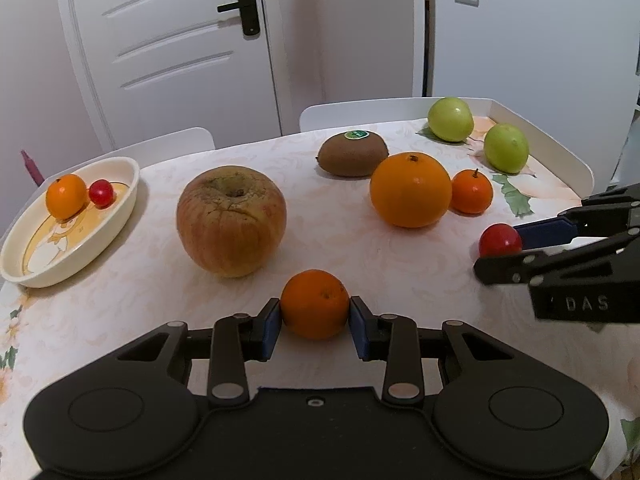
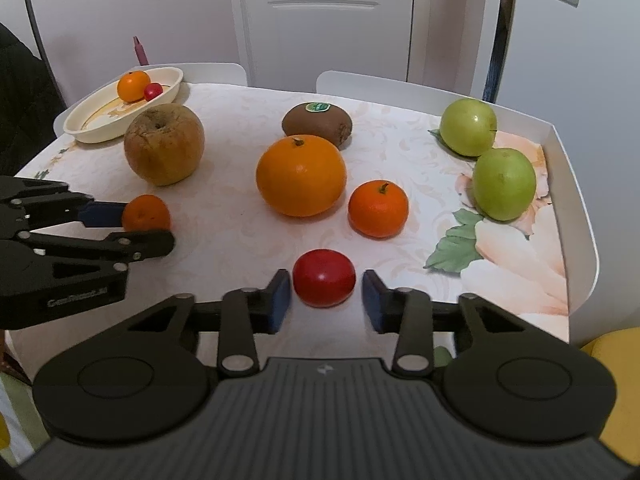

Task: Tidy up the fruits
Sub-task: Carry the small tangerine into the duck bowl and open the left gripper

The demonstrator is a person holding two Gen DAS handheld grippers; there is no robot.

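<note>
In the left wrist view, the left gripper (image 1: 315, 316) at lower centre is clamped on a small mandarin (image 1: 315, 304), both blue pads touching its sides on the worktop (image 1: 328, 240). A dish (image 1: 24, 256) at left holds an orange fruit and a red one.

In the right wrist view, the right gripper (image 2: 325, 304) at lower centre brackets a red fruit (image 2: 324, 278); narrow gaps show between pads and fruit, so nothing is gripped.
</note>
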